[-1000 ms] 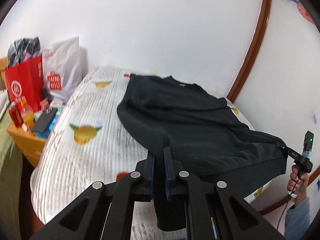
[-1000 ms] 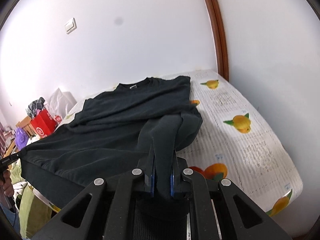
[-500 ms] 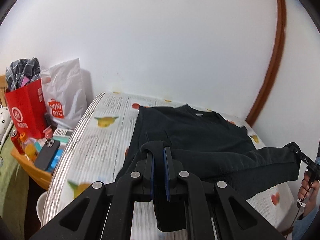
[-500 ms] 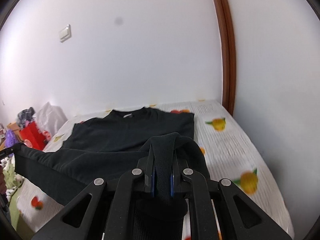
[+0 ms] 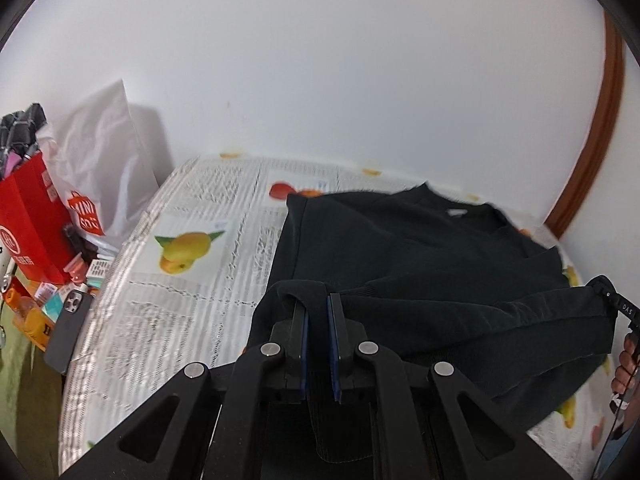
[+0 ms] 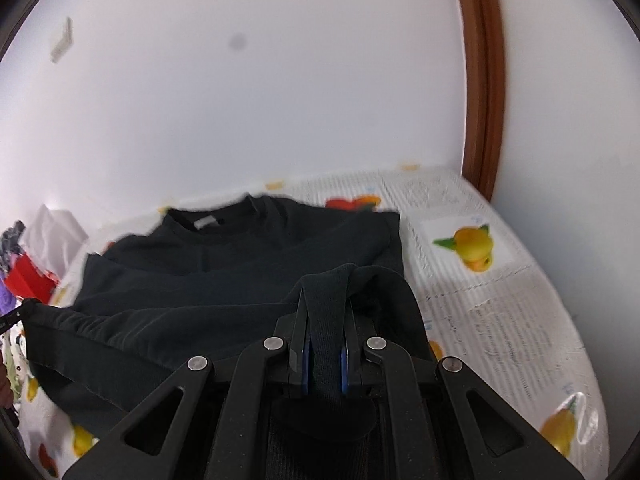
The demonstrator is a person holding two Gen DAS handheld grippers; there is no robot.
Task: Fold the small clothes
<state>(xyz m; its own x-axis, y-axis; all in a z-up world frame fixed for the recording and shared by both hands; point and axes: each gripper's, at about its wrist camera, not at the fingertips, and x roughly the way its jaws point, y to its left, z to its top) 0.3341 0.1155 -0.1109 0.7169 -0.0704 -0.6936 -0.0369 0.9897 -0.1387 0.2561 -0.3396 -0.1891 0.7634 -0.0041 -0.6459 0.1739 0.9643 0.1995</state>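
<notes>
The left tongs [image 5: 318,316] were closed on a fold of the black sweatshirt [image 5: 420,256], pinching its ribbed hem, with cloth draped over the left jaw. The right tongs [image 6: 325,320] were likewise clamped on a thick bunch of the hem at the other corner. Between the two grips the lower edge hung raised and sagging, while the collar end lay flat on the bed [image 5: 200,280], near the wall.

The garment looked soft, limp and fairly thick, so it would likely drape and crease wherever it was laid rather than hold a line. The ribbed hem corners seemed the sound place to hold, since a pinch there would carry the whole lower edge evenly; a shallow bite might slip off the bunched cloth.

The left wrist view alone showed the bedside clutter: a red paper bag [image 5: 32,220], a white shopping bag [image 5: 104,168] and a dark phone [image 5: 68,328], plus the right tongs seen from outside at the far hem corner, with fingers [image 5: 626,364] on the handle. The right wrist view alone showed the bed's clear right half, a wall switch [image 6: 62,44] and the brown door frame [image 6: 480,80] close up.
</notes>
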